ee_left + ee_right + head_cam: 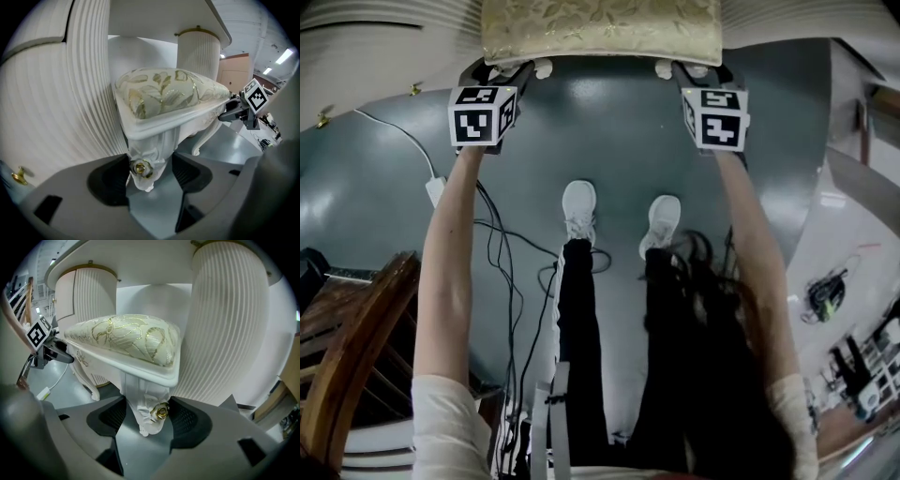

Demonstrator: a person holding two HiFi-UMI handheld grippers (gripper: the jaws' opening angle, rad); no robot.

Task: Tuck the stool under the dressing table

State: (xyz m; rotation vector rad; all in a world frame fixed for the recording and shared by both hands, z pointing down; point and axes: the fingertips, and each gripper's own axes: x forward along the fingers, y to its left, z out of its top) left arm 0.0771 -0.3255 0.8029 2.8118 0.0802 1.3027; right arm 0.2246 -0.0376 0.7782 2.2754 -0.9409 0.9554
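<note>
Stool (600,33) — white carved frame, cream cushion with gold leaf pattern, gold rosettes on legs — stands on grey floor (609,141) between dressing table (56,103) fluted pedestals, table top overhead. Pedestals sit close on both sides. Your left gripper (150,173) jaws clamp one front leg, your right gripper (147,416) jaws the other. Cables (502,253) trail by your feet; wooden chair (347,356) at left.

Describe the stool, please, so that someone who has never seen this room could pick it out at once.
Find the white dressing table with its ribbed, rounded pedestals. The stool stands on the grey floor between those pedestals. Unlike the ribbed furniture beside it, it has a cream cushion embroidered with gold leaves and carved legs bearing gold rosettes.
</note>
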